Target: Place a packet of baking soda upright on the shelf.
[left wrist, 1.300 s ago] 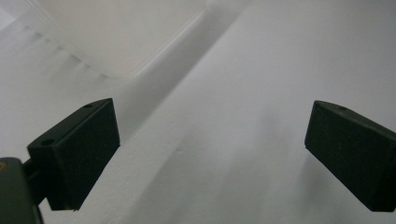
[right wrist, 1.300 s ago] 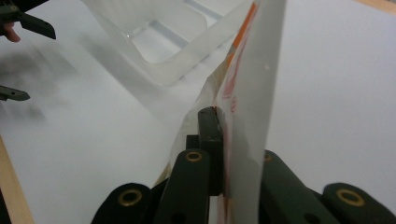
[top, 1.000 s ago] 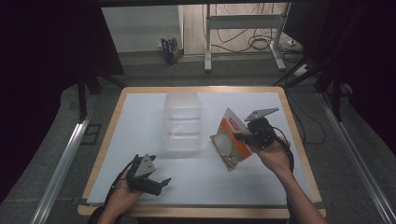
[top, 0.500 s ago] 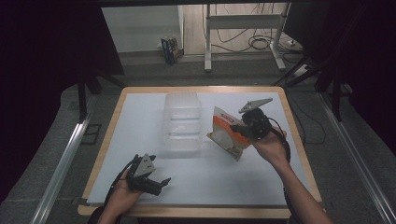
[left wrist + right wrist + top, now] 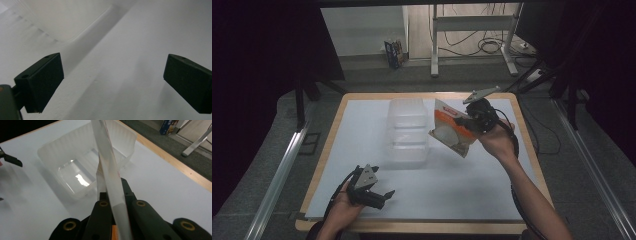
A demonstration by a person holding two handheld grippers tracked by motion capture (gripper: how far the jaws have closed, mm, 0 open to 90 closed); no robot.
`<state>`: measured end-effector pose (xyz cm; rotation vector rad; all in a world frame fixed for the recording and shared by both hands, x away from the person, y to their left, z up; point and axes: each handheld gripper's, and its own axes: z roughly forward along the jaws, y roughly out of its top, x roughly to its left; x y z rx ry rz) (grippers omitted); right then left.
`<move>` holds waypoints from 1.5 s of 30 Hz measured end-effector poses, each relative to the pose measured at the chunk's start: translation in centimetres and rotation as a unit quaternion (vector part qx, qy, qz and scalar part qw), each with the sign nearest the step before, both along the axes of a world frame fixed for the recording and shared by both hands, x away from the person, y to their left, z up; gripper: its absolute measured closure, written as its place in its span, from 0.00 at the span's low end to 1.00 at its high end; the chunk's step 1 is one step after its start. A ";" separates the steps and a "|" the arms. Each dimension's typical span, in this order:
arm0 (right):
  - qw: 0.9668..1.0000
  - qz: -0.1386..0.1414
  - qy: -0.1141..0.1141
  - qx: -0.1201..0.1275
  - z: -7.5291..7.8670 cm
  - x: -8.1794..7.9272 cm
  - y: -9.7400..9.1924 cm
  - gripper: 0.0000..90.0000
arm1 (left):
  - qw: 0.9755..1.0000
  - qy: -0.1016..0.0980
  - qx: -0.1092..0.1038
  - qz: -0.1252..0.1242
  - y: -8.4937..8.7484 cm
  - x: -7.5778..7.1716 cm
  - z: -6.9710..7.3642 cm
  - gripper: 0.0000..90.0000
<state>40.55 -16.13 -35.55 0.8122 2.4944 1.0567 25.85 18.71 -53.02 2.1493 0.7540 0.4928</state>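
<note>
Holding an orange-and-white packet (image 5: 453,134) edge-on in my right gripper (image 5: 472,121), jaws clamped on it, I keep it raised just at 3 o'clock of the clear plastic tub (image 5: 408,131). My left gripper (image 5: 379,197) rests at 7 o'clock on the worktop (image 5: 452,192), jaws wide.

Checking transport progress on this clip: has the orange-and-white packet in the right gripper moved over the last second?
Yes. The packet, clamped in the right gripper, has gone up and toward the table's far edge, alongside the clear plastic container, which stayed put.
</note>
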 end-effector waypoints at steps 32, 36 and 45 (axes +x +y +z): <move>1.000 0.021 -0.013 -0.015 0.8 7.0 9.0 0.98 | 1.000 -0.005 0.006 -0.006 -0.1 -0.1 0.0 0.03; 0.999 0.031 -0.011 -0.016 0.5 7.6 10.3 0.98 | 1.000 -0.005 0.008 -0.007 -0.1 -0.1 0.0 0.03; 0.999 0.048 -0.010 -0.020 -0.3 8.3 13.1 0.98 | 1.000 -0.007 0.008 -0.008 -0.1 -0.1 0.0 0.03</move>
